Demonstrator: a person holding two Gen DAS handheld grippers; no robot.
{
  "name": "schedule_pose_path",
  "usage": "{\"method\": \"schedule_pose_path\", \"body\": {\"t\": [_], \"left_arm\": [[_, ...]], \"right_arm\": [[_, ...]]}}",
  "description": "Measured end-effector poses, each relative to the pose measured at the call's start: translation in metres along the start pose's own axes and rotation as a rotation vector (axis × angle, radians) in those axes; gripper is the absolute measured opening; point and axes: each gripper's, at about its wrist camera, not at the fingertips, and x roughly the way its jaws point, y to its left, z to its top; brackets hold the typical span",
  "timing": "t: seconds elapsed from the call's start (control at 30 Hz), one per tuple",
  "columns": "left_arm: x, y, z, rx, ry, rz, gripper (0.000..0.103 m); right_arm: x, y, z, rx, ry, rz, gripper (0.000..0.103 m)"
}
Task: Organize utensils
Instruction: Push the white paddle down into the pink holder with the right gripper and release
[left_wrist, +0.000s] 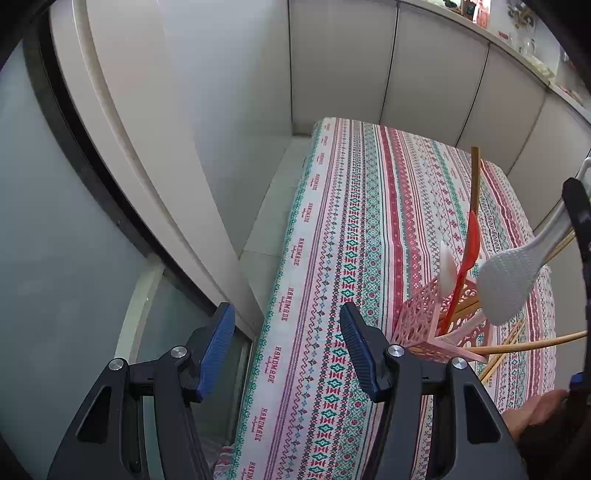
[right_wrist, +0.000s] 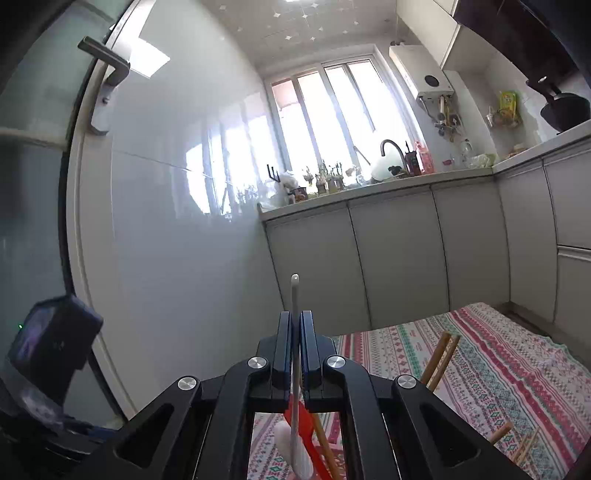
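Note:
A pink lattice utensil holder (left_wrist: 424, 317) stands on the patterned tablecloth (left_wrist: 354, 221). It holds a red spatula (left_wrist: 468, 251) with a wooden handle and a white utensil (left_wrist: 448, 271). My right gripper (right_wrist: 294, 321) is shut on the handle of a white rice paddle (right_wrist: 294, 295). The paddle's dimpled head (left_wrist: 508, 282) hangs just above the holder's right side. The right gripper (left_wrist: 574, 206) shows at the right edge of the left wrist view. My left gripper (left_wrist: 288, 332) stands open and holds nothing, over the table's left edge, left of the holder.
Wooden chopsticks (left_wrist: 506, 349) lie on the cloth right of the holder, and more sticks (right_wrist: 500, 434) show in the right wrist view. A hand (left_wrist: 535, 410) is at the lower right. Grey cabinets (right_wrist: 399, 258) and a worktop with a sink stand behind the table. A glass door (left_wrist: 55, 258) is on the left.

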Motion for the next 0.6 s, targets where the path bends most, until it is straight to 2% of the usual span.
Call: {"method": "schedule_pose_path", "body": {"t": [0.13,0.33,0.47,0.6], "left_arm": [[0.001,0.004,0.002,-0.014,-0.002,-0.002,0.062],[0.006,0.009,0.003,-0.047,0.016,0.005,0.062],[0.006,0.010,0.003,-0.052,0.017,-0.013,0.062],[0.005,0.011,0.005,-0.051,0.019,-0.017,0.062]], "right_arm": [[0.007,-0.001,-0.014,-0.014,0.011,-0.046,0.005],[0.008,-0.005,-0.020,-0.004,0.029,-0.054,0.006],[0.007,-0.007,-0.022,0.002,0.054,-0.047,0.013],[0.007,-0.008,-0.020,0.011,0.081,-0.045,0.016]]}}
